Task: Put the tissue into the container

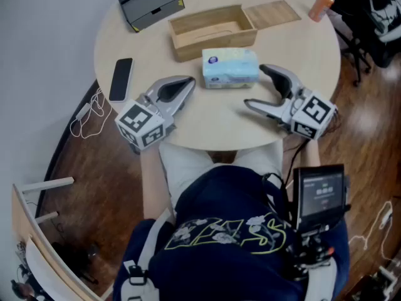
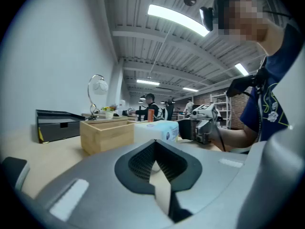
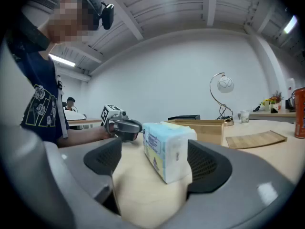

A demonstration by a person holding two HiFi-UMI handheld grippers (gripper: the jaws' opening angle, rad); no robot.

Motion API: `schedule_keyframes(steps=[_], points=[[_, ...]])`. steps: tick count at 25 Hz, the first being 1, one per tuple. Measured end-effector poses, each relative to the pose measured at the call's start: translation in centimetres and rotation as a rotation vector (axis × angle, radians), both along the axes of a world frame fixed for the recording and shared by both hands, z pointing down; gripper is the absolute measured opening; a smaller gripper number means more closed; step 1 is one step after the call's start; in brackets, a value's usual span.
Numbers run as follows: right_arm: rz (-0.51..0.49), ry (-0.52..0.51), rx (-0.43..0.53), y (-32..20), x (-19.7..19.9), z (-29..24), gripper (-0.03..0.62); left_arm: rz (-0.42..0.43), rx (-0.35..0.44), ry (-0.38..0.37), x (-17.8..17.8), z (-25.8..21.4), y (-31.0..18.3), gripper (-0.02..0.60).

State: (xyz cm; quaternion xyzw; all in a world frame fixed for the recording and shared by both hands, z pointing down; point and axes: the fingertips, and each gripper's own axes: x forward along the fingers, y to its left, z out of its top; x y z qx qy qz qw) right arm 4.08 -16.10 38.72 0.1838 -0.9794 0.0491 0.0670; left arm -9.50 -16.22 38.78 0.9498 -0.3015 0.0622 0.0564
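Observation:
A light-blue tissue pack [image 1: 230, 68] lies on the round table [image 1: 207, 121], just in front of an open wooden box [image 1: 213, 31]. My right gripper [image 1: 255, 86] rests to the pack's right, open and pointing at it. In the right gripper view the pack [image 3: 169, 149] lies ahead between the spread jaws of the gripper [image 3: 157, 163], clear of both pads. My left gripper [image 1: 187, 85] lies to the pack's left, shut and empty. In the left gripper view this gripper [image 2: 153, 149] has its pads together, with the pack [image 2: 159, 130] and box [image 2: 107, 133] beyond.
The box's wooden lid [image 1: 271, 14] lies flat to its right, and an orange can [image 1: 321, 5] stands at the far right edge. A black tray [image 1: 150, 2] sits at the back left. A dark phone [image 1: 121, 78] lies near the left edge.

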Motion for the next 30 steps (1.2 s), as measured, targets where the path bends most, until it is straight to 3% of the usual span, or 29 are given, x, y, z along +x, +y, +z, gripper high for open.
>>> schedule_keyframes(steps=[2,4,5,6,7,9,16,21,25,26,27,28,30], points=[[0.037,0.015,-0.008,0.0,0.9,0.1,0.421,0.066,-0.008,-0.004,0.8,0.1,1.5,0.002],[0.091,0.002,-0.006,-0.5,1.6,-0.7,0.391,0.083,-0.020,-0.011,1.1,0.3,2.1,0.002],[0.133,-0.012,-0.003,-1.1,2.0,-1.2,0.269,0.072,-0.025,-0.014,1.1,0.4,2.0,0.002],[0.187,-0.010,0.000,-1.8,2.8,-1.2,0.036,0.056,-0.027,-0.014,1.0,0.5,1.9,0.002],[0.238,0.007,0.002,-2.4,3.6,-0.7,0.000,0.041,-0.023,-0.011,0.9,0.5,1.7,0.002],[0.276,0.030,0.005,-2.9,4.4,-0.1,0.000,0.022,-0.009,-0.001,0.6,0.3,1.5,0.002],[0.277,0.032,0.005,-3.0,4.4,0.2,0.000,0.015,-0.006,0.002,0.6,0.5,1.4,0.002],[0.191,0.058,-0.022,-1.5,3.8,0.3,0.000,-0.007,-0.021,-0.013,0.8,0.4,1.9,0.003],[0.187,0.058,-0.037,-1.6,3.8,0.6,0.000,-0.005,-0.045,-0.024,1.2,0.7,2.4,0.008],[0.196,0.070,-0.042,-1.7,3.8,0.7,0.000,-0.007,-0.044,-0.024,1.2,0.7,2.4,0.062],[0.202,0.080,-0.048,-1.8,3.8,0.8,0.000,-0.007,-0.041,-0.023,1.1,0.8,2.5,0.170],[0.204,0.085,-0.051,-1.8,3.9,0.9,0.000,-0.006,-0.038,-0.022,1.1,0.8,2.5,0.231],[0.205,0.078,-0.042,-1.8,4.0,0.7,0.000,0.001,-0.032,-0.019,1.2,0.7,2.5,0.238]])
